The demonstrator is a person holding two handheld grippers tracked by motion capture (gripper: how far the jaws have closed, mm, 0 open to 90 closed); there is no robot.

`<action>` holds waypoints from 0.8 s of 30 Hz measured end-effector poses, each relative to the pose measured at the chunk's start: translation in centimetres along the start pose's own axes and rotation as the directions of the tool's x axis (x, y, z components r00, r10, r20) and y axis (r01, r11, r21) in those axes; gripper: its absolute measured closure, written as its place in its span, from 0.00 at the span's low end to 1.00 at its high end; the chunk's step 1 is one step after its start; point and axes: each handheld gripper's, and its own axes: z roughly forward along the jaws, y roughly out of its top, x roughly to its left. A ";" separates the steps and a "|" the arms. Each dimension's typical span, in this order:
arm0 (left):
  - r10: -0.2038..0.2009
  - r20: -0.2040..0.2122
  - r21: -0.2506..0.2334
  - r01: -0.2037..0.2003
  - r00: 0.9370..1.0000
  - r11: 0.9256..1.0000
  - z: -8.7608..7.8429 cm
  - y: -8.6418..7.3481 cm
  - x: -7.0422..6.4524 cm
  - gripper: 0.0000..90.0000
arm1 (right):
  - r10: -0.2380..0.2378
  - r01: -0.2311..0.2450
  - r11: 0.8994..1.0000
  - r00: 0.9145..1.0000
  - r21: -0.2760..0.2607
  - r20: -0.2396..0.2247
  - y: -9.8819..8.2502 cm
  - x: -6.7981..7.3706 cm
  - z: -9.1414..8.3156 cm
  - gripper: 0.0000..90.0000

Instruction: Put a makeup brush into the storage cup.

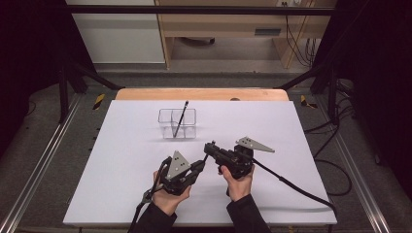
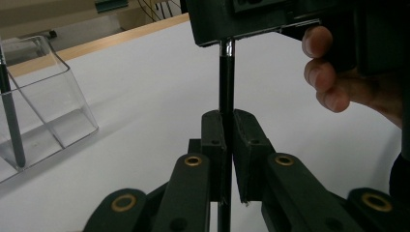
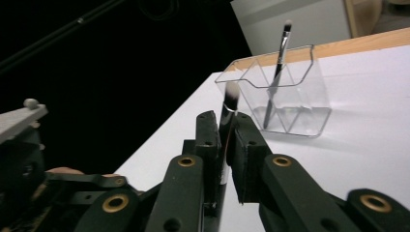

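Observation:
A thin black brush [image 1: 205,157] spans between my two grippers over the white mat. My left gripper [image 1: 198,166] is shut on its handle [image 2: 226,87], which runs up into the right gripper's body [image 2: 251,19]. My right gripper [image 1: 210,147] is shut on the same brush just below its pale bristle tip [image 3: 231,94], which sticks out past the jaws. A clear divided holder [image 1: 177,124] stands farther back on the mat, with another dark brush [image 1: 181,116] leaning upright in it. The holder [image 3: 300,111] and that brush [image 3: 279,63] lie ahead of the right gripper.
The white mat [image 1: 121,160] covers most of the wooden table [image 1: 145,93]. The holder [image 2: 48,106] is to the left in the left gripper view. A cable [image 1: 296,187] trails right from the right gripper. Dark frame posts stand at both sides.

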 end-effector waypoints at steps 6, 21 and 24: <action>0.005 0.002 -0.004 -0.005 1.000 1.000 -0.1 0.2 0.2 0.72 | -0.017 0.017 1.000 1.000 -0.013 -0.015 0.0 0.1 -0.2 0.94; 0.001 0.029 0.000 -0.001 1.000 1.000 1.2 1.1 -0.3 0.65 | -0.075 0.075 0.997 0.997 0.026 -0.017 -0.4 0.1 -0.2 0.93; -0.008 0.026 -0.012 0.008 1.000 1.000 1.3 1.2 -0.4 0.72 | -0.083 0.083 0.996 0.996 0.026 -0.020 -0.4 0.1 -0.2 0.94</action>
